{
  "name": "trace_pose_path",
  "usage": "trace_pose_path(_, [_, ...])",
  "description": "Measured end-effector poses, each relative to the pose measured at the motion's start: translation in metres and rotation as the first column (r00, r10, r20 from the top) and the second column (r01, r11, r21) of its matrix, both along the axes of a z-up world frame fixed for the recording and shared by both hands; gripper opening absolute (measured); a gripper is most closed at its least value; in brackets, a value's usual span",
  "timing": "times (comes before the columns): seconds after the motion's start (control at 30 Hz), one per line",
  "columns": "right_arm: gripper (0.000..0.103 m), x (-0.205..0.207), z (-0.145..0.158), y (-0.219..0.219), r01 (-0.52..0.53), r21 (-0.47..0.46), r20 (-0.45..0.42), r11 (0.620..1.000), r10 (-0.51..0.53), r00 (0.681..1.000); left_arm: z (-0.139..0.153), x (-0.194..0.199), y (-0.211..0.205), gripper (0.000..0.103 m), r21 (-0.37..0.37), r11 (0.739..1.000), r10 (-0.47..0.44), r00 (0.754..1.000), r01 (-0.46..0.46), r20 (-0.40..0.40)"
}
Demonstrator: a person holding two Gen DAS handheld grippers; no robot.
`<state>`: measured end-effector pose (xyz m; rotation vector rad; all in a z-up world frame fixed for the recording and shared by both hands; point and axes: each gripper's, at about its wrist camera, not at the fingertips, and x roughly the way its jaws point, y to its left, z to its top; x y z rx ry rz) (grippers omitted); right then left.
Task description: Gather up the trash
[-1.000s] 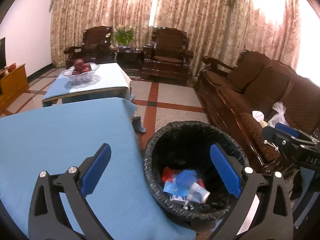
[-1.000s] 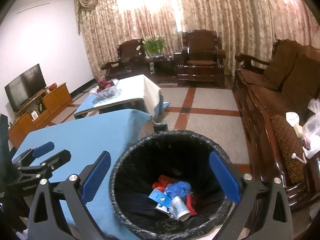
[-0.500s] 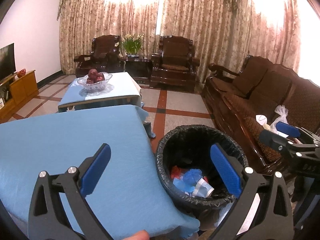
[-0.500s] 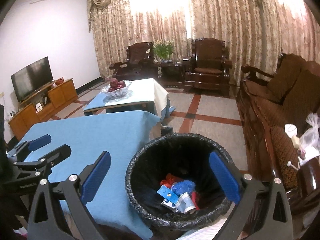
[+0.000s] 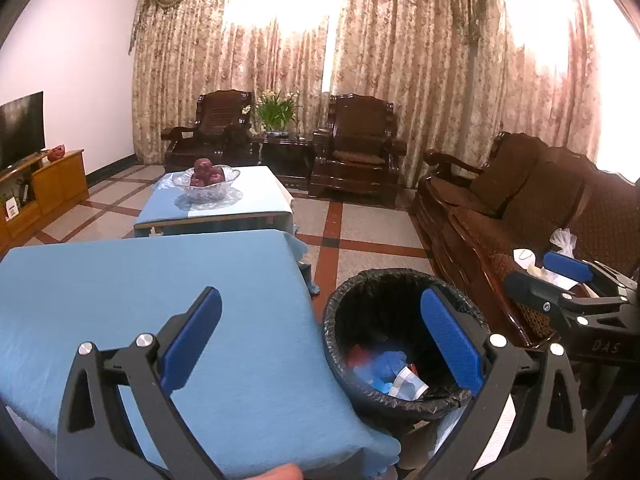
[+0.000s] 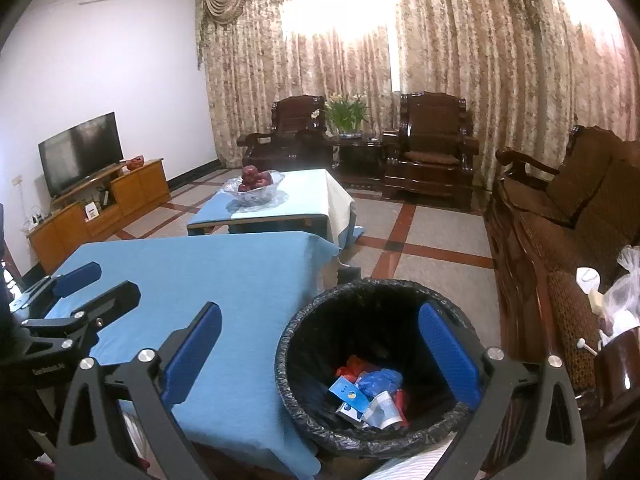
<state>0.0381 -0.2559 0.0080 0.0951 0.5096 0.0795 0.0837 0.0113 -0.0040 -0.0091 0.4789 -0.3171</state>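
A black-lined trash bin stands on the floor beside the blue-clothed table; it also shows in the right wrist view. Inside lie red, blue and white wrappers, also seen in the right wrist view. My left gripper is open and empty, held above the table's corner and the bin. My right gripper is open and empty above the bin's near rim. Each gripper shows in the other's view: the right one, the left one.
A dark wooden sofa at right carries a plastic bag and white items. A second table with a glass fruit bowl stands beyond. Armchairs, a plant and curtains at the back. A TV on a cabinet at left.
Both grippers have risen and pulled back from the bin, so it looks smaller and lower in both views. Both stay open and empty.
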Motion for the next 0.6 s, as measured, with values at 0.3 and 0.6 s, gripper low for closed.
trace_pose_path(0.3, [0.097, -0.003, 0.004, 0.011, -0.013, -0.011, 0.013, 1.000, 0.013, 1.000, 0.004, -0.007, 0.005, 0.097, -0.003, 1.000, 0.016, 1.000, -0.016, 0.016])
trace_pose_path(0.6, [0.097, -0.004, 0.004, 0.018, -0.026, -0.015, 0.019, 1.000, 0.026, 0.999, 0.005, -0.009, 0.010, 0.097, -0.005, 1.000, 0.024, 1.000, -0.024, 0.020])
